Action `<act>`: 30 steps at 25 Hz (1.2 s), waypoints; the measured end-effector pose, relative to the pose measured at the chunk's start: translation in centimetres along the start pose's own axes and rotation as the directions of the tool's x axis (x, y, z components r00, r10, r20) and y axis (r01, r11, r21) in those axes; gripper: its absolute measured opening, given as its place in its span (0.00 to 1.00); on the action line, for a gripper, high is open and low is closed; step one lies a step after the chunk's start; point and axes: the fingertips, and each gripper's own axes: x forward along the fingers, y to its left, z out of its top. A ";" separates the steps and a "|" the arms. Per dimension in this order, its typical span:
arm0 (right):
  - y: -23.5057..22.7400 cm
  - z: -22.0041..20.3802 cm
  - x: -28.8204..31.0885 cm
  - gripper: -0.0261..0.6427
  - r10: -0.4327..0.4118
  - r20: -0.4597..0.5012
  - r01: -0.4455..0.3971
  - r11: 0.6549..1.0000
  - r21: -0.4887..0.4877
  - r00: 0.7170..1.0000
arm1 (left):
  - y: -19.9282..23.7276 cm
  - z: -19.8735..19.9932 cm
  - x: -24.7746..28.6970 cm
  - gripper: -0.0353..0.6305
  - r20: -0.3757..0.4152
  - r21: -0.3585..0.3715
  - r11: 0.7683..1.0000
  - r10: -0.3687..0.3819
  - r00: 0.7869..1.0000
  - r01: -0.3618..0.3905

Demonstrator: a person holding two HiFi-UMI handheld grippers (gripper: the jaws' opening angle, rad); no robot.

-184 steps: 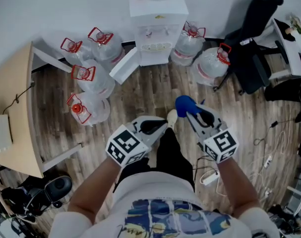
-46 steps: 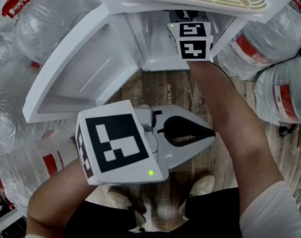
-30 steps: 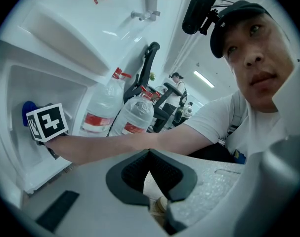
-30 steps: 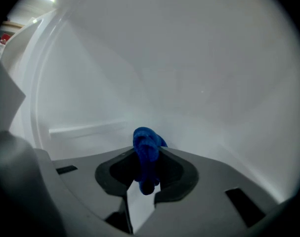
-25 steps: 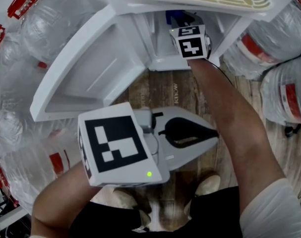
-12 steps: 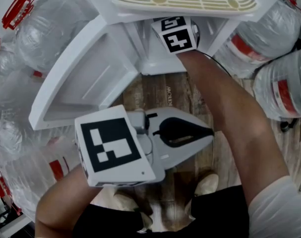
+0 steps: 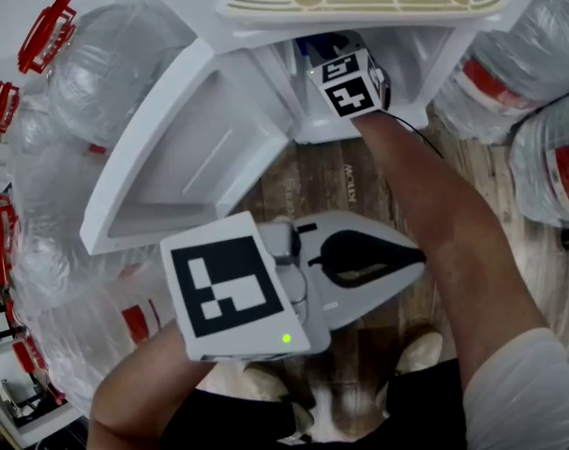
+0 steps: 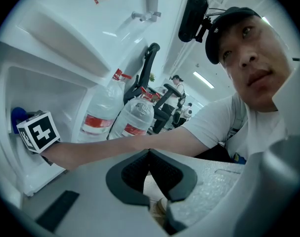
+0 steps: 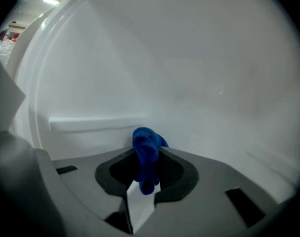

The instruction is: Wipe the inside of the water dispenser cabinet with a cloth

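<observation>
1. Water bottles (image 7: 87, 92) stand at the far left, beside the open cabinet door (image 7: 190, 172).
2. The left tongs (image 8: 149, 153) hang over the wooden floor in front of the dispenser, tips pressed together on nothing.
3. The right tongs (image 9: 147, 149) reach inside the cabinet (image 9: 199, 83), pinching the blue cloth (image 9: 146, 157) close to its white inner wall.

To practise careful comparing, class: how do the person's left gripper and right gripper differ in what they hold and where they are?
The right gripper is shut on a blue cloth; the left gripper is shut with nothing in it. The right gripper reaches inside the white cabinet; the left gripper hangs outside it, over the wooden floor. Both carry a marker cube.
</observation>
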 end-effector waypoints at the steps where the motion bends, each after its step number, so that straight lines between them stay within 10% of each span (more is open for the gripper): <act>1: 0.2 -0.5 0.3 0.17 0.010 -0.013 -0.010 1.000 0.002 1.000 | 0.1 0.0 0.0 0.05 0.001 -0.002 1.000 0.002 1.000 -0.002; 10: 0.7 -3.8 0.7 0.17 0.089 -0.119 -0.085 0.996 0.040 0.989 | 0.9 -0.3 -0.3 0.05 -0.004 -0.020 1.000 0.014 1.000 -0.014; 30: 2.2 1.5 -1.9 0.17 0.169 0.069 -0.170 0.985 0.018 0.983 | 1.5 -0.6 -0.8 0.05 -0.014 -0.013 1.000 0.028 1.000 -0.028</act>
